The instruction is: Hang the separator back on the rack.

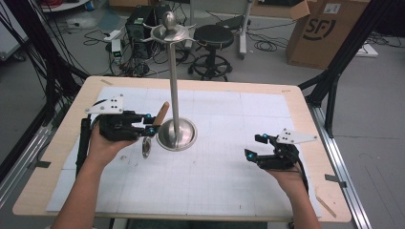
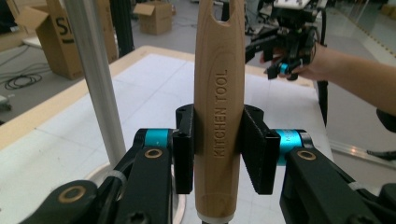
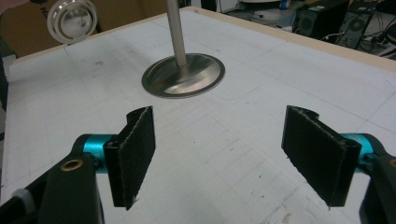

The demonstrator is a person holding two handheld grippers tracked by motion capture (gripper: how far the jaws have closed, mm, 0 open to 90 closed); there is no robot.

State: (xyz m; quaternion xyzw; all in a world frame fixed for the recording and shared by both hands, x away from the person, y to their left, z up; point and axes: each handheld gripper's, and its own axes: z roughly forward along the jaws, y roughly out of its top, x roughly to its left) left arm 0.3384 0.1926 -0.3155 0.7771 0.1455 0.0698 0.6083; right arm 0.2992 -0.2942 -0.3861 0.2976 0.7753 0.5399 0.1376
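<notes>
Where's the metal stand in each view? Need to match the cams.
High view: the metal stand rises at centre, its round base right of the left gripper.
Left gripper view: its pole runs up the left side, beside the wooden handle that the gripper is shut on.
Right gripper view: base and lower pole at upper centre, beyond the open right gripper.
Shared landmark: the white gridded mat.

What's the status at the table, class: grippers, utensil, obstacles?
Left gripper shut on wooden utensil handle, held upright. Right gripper open, nothing between its pads. Steel hanging stand close beside the utensil, base ahead of right gripper.
</notes>
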